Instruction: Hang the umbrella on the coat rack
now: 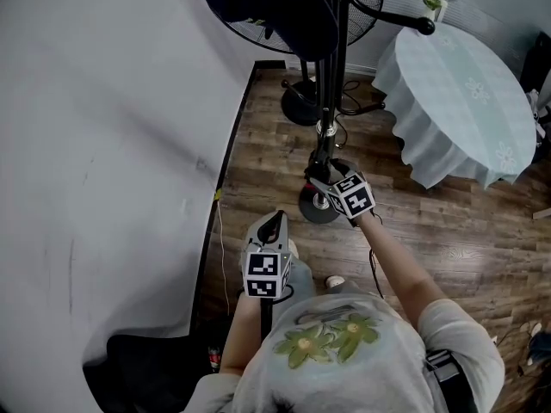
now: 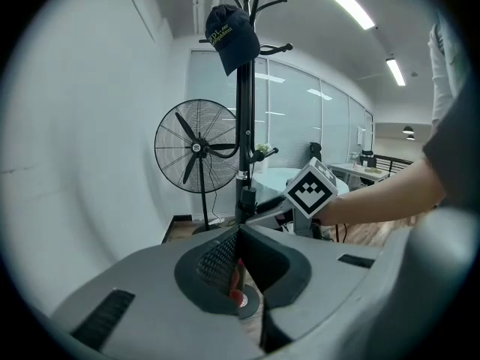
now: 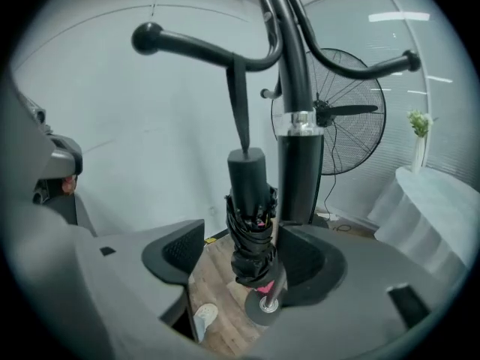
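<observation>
- Wooden floor and a white wall surround the coat rack. The folded umbrella already hangs by its strap from a hook, just beside the pole.
- Right hand-held gripper is wide open, its 2 jaws either side of the umbrella with the pads clear. Left hand-held gripper is closed and empty.
- Judged best: back the right one straight out, brushing nothing, so the umbrella does not swing off.
- Right gripper view shows the strap over the hook, which the head view does not. Left gripper view shows a cap high on the rack.
</observation>
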The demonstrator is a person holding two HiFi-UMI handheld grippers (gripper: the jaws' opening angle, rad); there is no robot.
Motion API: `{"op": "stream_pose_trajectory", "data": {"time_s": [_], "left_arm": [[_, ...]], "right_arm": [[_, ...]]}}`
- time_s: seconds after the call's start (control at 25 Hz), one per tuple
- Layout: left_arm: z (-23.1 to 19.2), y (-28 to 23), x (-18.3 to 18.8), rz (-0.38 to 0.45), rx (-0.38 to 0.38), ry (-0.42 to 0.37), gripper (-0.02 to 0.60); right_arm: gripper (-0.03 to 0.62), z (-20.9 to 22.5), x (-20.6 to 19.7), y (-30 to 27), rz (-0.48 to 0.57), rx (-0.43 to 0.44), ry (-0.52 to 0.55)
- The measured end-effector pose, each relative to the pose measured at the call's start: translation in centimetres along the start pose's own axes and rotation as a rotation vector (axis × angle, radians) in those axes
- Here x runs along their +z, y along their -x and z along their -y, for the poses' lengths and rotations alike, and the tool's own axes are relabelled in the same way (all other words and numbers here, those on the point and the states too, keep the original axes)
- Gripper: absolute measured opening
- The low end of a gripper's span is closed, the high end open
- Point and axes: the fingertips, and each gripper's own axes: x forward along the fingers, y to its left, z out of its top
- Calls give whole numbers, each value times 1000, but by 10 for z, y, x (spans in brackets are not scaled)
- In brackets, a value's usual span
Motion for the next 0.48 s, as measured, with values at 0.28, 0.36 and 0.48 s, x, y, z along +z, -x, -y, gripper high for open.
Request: {"op": "stream_pose_trajectory", "data": {"time_s": [0.28, 0.36, 0.48], "left_arm": [[11, 10, 7, 29, 15, 9, 14], [15, 15, 11, 57, 14, 16, 14], [31, 27, 28, 168, -59, 41, 14]], "right_arm": [[309, -13, 27, 54, 136, 30, -47], [247, -24, 32, 72, 166, 62, -42], [129, -41, 39, 101, 214, 95, -17]]}}
